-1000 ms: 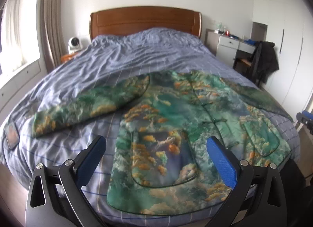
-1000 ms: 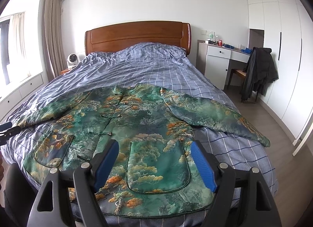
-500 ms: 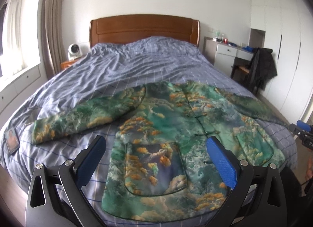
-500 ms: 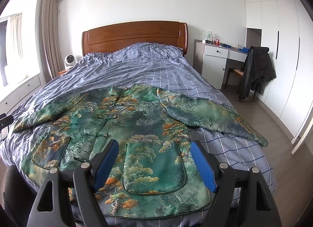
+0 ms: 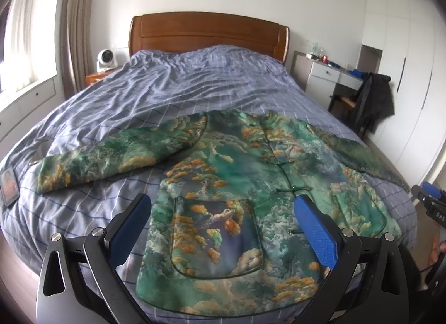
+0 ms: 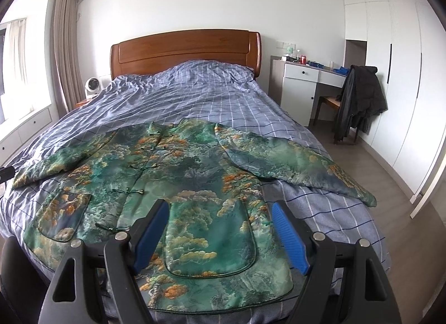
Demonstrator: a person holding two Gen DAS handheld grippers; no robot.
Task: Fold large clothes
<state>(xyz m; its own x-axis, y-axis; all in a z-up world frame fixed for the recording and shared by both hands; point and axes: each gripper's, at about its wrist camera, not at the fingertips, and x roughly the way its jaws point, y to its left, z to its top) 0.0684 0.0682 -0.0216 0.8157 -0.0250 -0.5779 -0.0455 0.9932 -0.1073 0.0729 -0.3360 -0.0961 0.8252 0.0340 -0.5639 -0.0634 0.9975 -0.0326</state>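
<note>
We find one jacket (image 5: 251, 173), green with an orange and blue landscape print, laid face up and flat across the foot half of the bed (image 5: 178, 92), directly ahead of and below both tools; we judge it was spread this way so that its hem, sides and sleeves can each be reached for folding. The left tool (image 5: 223, 229) hangs over the near hem with its jaws apart and nothing between them, framing one patch pocket (image 5: 216, 236). The right tool (image 6: 220, 236) hangs likewise over the other patch pocket (image 6: 210, 236), jaws apart; they have just been opening a little further, with no cloth between them. Neither tool touches the garment, so we judge folding has not begun. Count: two pockets, one ahead of each tool; two sleeves, both stretched outward, one (image 5: 120, 156) beyond and outboard of the left tool, one (image 6: 295, 165) beyond and outboard of the right; four knot fastenings visible down the front placket (image 6: 139, 181), all closed, which keeps the fronts aligned.
</note>
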